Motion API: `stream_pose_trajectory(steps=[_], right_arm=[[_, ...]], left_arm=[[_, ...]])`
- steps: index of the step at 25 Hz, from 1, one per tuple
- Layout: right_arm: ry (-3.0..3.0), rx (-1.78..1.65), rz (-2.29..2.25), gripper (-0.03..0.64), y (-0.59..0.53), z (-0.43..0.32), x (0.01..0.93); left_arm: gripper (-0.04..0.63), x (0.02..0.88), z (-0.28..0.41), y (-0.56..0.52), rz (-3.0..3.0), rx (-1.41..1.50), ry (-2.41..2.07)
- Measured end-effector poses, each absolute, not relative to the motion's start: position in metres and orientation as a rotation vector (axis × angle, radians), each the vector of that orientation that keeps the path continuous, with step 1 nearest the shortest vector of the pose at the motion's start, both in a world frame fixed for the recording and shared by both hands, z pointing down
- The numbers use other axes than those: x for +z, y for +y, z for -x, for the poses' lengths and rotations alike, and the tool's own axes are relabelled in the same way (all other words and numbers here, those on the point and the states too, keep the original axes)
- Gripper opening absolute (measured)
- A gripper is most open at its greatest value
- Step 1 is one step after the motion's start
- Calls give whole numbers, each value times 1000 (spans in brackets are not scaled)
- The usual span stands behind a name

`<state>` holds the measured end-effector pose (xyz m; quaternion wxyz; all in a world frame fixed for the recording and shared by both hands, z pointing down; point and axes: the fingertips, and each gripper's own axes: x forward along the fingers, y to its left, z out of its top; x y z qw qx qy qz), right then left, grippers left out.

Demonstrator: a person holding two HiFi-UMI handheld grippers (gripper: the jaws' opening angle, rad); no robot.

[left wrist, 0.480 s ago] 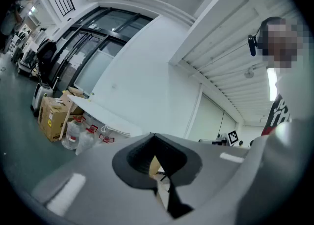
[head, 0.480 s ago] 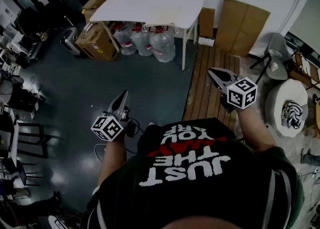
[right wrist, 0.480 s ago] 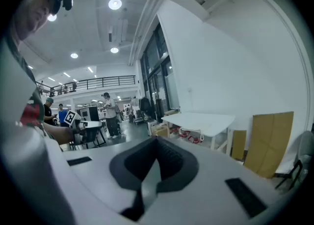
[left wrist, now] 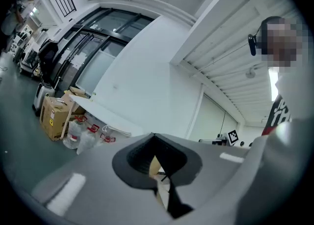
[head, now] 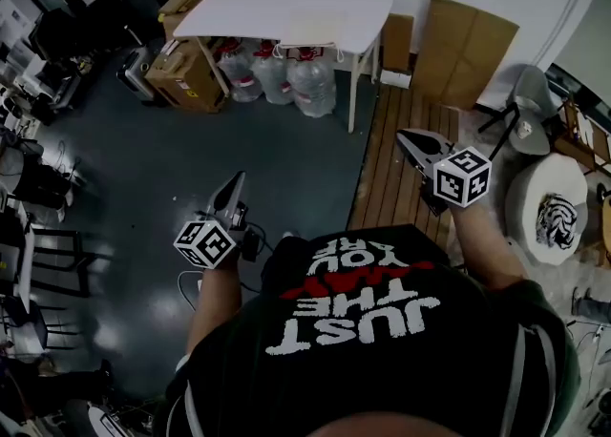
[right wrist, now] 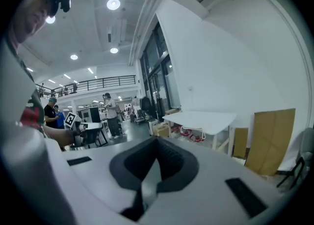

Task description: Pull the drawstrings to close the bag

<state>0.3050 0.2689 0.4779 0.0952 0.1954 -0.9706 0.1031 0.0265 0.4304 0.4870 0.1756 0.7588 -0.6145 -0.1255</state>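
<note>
Head view, nearest first: the person's black T-shirt [head: 382,330] fills the bottom of the frame, hiding the floor under it and cutting off both forearms. Ahead of it I see two grippers, one marker cube on each, with the hands tucked behind the cubes. The left gripper [head: 237,180] is over the dark floor and the right gripper [head: 406,137] over a strip of wooden boards [head: 396,154]. In their own gripper views, both pairs of jaws are pressed together with nothing between them. The bag [head: 307,30] is well apart from both, straight ahead. It is a flat pale patch on the single white bench [head: 239,15] by the far wall, and I cannot make out its opening from here. In the right gripper view a pale cord [right wrist: 194,132] loops down from the bench's near edge. Under the bench I count three big water bottles [head: 275,77], and cardboard boxes [head: 186,72] stand at its left end.
</note>
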Motion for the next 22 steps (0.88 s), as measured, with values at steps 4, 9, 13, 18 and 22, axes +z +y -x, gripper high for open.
stream_pose_trajectory(steps=[4, 9, 13, 18, 22], right_arm=[[-2883, 346, -577, 8, 265, -305, 478], [-2888, 324, -565, 8, 261, -307, 477], [-2902, 333, -547, 8, 253, -307, 477], [-2918, 344, -535, 8, 238, -311, 480], [-2921, 367, -540, 8, 219, -310, 483]], left_arm=[[0, 488, -26, 428, -2143, -362, -1740], [0, 489, -31, 420, -2142, -351, -1737], [0, 488, -32, 411, -2138, -340, -1741], [0, 489, -35, 394, -2139, -318, -1742], [0, 485, -33, 375, -2145, -297, -1739]])
